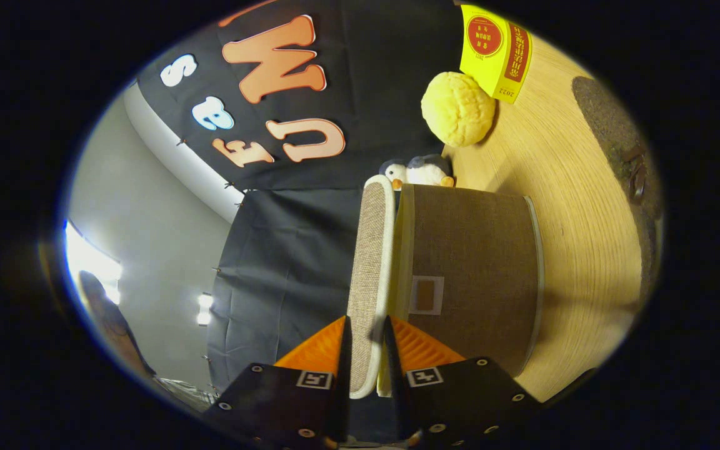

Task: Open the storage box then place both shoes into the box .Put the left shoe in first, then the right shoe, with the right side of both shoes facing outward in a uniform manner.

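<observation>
Both fingers (342,350) of the gripper (366,340) are clamped on the lid (369,250), pinching its near edge between them. From there the lid runs straight ahead, standing slightly off the box (472,275), which lies just beside the fingers on the wooden table (572,187). A pale gap shows between lid and box rim. Beyond the box sit a small penguin toy (419,170), a yellow ball (458,108) and a yellow carton (496,50). Off at the table's far side lies something dark, perhaps a shoe (635,169).
</observation>
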Available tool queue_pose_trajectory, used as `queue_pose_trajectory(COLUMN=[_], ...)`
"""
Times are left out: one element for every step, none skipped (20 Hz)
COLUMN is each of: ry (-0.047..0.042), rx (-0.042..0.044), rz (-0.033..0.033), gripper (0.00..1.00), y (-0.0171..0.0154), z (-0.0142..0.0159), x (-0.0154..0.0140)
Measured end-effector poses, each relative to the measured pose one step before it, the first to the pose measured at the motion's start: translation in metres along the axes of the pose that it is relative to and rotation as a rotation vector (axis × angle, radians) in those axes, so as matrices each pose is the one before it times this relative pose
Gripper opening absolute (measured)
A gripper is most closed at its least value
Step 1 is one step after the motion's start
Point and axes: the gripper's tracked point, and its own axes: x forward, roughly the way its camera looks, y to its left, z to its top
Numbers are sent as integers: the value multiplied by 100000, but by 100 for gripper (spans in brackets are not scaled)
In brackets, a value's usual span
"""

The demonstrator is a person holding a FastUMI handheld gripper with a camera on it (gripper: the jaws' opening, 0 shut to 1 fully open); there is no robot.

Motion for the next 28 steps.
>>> queue_pose_trajectory(ry=[-832,154,-417,-247,-1446,-1098,-1159,-1123,-1040,-736,-345,16,157,87,34,135,296,558,592,724,743,834,871,783,709,771,693,432], rx=[-348,747,289,-48,57,-806,-702,-805,-871,-1240,-2454,-2519,-1956,-1918,-2340,-2909,-2735,-1686,-1066,-1157,-1232,-939,-454,-355,-642,-813,-627,-285], rz=[-1366,1754,832,386,380,216,-94,-108,282,302,-147,-689,-746,-203,-461,-1192,-1108,-11,237,-219,-367,-179,-160,-667,-866,-904,-934,-1165], gripper=[21,11,10,7,5,3,3,3,3,2,2,2,2,2,2,2,3,3,3,3,3,3,4,4,3,3,3,3], y=[-80,550,558,401,504,708,813,845,1096,1084,1102,830,903,1013,1078,629,633,821,1075,632,471,451,496,277,298,204,191,44], z=[-59,-251,-214,-35,139,69,81,214,80,35,-174,-84,-131,-9,-275,-104,-264,-203,-417,-437,-417,-437,-486,-452,-565,-409,-448,-328], x=[276,106,167,115,155,178,294,318,359,549,562,660,748,897,871,1051,978,1054,998,1140,1187,1117,1187,1131,987,1012,965,937])
